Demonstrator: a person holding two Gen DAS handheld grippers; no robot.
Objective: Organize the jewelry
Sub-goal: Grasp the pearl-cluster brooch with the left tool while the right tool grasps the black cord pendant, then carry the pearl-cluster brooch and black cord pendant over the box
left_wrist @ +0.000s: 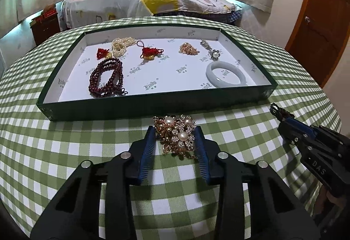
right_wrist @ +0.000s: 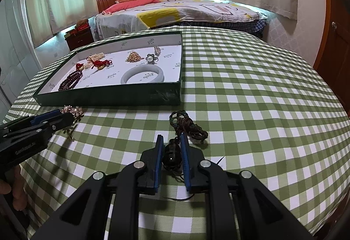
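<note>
A green tray [left_wrist: 153, 106] with a white floor sits on the checked tablecloth; it also shows in the right wrist view [right_wrist: 109, 97]. It holds dark red beads [left_wrist: 106, 77], a pearl strand [left_wrist: 121, 45], red knot charms [left_wrist: 149, 51], a gold chain [left_wrist: 189, 48], a pearl ring [left_wrist: 214, 54] and a pale jade bangle [left_wrist: 226, 73]. My left gripper [left_wrist: 175, 138] is closed around a gold pearl brooch [left_wrist: 177, 134] on the cloth, in front of the tray. My right gripper [right_wrist: 171, 148] is shut on a dark bead pendant [right_wrist: 172, 155] whose braided cord [right_wrist: 188, 125] lies ahead.
The round table [right_wrist: 262, 108] has a green-white checked cloth, with open cloth right of the tray. A bed [left_wrist: 153, 3], a bedside cabinet [left_wrist: 44, 27] and a wooden door [left_wrist: 323, 21] stand beyond the table. A hand [right_wrist: 13, 185] holds the left gripper.
</note>
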